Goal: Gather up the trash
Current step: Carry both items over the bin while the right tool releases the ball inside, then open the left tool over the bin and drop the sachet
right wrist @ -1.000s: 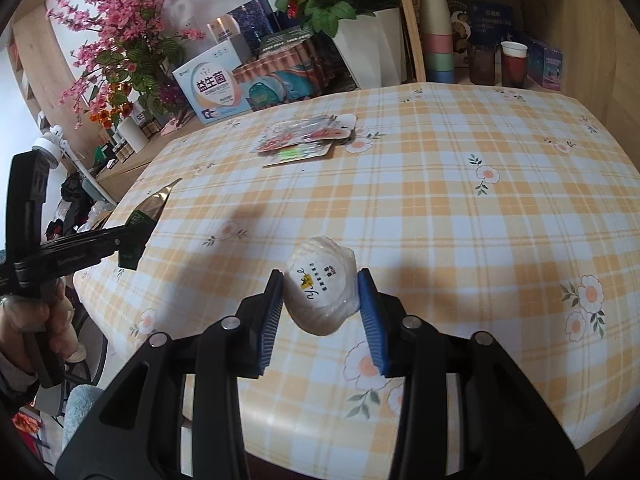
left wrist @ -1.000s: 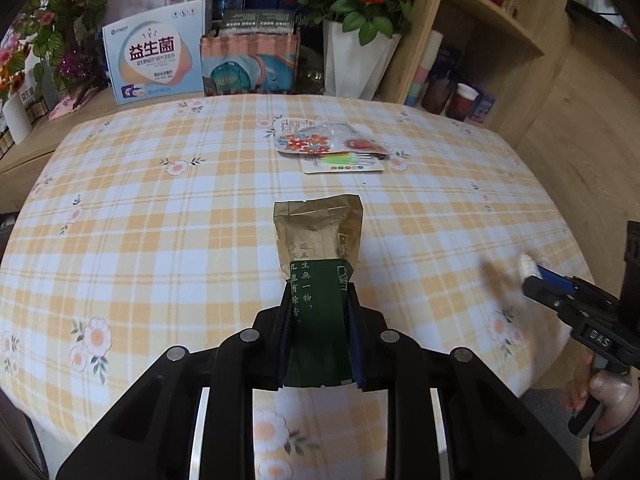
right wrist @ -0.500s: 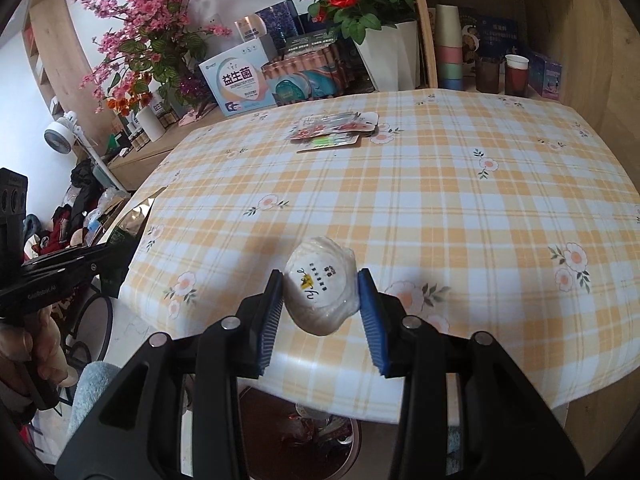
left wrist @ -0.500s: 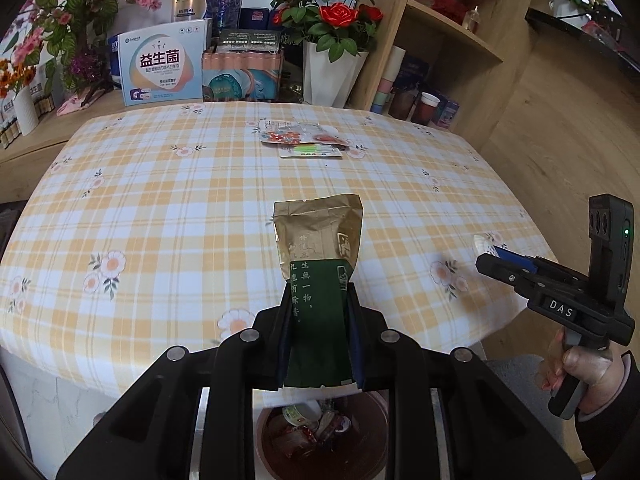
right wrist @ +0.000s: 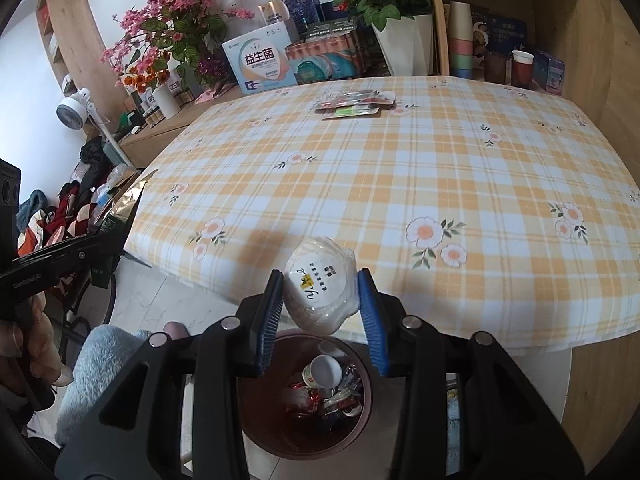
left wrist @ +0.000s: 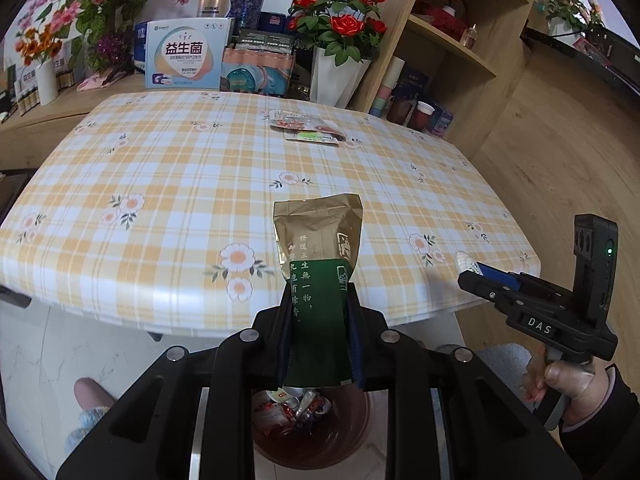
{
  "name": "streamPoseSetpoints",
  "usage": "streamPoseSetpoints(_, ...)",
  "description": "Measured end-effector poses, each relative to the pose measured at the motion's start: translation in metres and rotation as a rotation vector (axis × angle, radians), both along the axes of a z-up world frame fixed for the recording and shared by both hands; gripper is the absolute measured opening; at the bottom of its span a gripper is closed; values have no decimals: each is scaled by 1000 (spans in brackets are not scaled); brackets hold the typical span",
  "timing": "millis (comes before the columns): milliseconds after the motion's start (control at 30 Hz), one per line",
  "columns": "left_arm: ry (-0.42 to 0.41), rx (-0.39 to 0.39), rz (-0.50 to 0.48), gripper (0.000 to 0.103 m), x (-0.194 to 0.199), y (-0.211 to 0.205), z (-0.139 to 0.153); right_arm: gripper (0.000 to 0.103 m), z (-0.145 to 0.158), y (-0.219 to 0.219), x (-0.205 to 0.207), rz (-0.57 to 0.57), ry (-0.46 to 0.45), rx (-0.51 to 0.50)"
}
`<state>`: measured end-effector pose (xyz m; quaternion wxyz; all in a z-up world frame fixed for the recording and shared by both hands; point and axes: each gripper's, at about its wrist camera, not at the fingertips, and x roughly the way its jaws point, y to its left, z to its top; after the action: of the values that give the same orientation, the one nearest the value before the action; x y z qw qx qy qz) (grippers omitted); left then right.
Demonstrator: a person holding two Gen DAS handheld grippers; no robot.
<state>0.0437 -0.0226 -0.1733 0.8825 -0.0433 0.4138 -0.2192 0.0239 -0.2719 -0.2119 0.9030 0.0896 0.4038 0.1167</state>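
My left gripper (left wrist: 319,300) is shut on a gold and green foil packet (left wrist: 318,264) that sticks up past its fingers. Below it on the floor stands a brown trash bin (left wrist: 352,436) with wrappers inside. My right gripper (right wrist: 321,280) is shut on a white wrapped round packet (right wrist: 320,280) held above the same bin (right wrist: 260,424), which holds a cup and cans. Both grippers hover just off the near edge of the checked table (right wrist: 400,184). Flat snack wrappers (left wrist: 306,128) lie at the far side of the table, also visible as wrappers (right wrist: 354,104) in the right wrist view.
Boxes (left wrist: 184,58), a white vase of red roses (left wrist: 336,76) and pink flowers stand behind the table. A wooden shelf unit (left wrist: 452,48) with cups rises at the right. A person's knee in blue fleece (right wrist: 104,368) is by the bin. Clutter and a fan (right wrist: 76,112) are at the left.
Both grippers have pulled back from over the table to beyond its near edge, each keeping its packet. The trash bin has come into view beneath them.
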Motion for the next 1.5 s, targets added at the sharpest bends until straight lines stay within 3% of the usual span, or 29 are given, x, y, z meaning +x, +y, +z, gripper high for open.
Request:
streamPoseSetpoints(500,-46,-19,49,24,-58,26,8,40,-7,27,-44,48,2,-14)
streamPoseSetpoints(1200,27,3,48,24,-37,23,-23,41,-46,50,-25,122,110,-48)
streamPoseSetpoints(1433,36,13,31,24,-37,18,-26,50,-39,37,-23,64,74,-42)
streamPoseSetpoints(1500,34,18,23,24,-38,16,-26,61,-32,32,-23,36,48,-54)
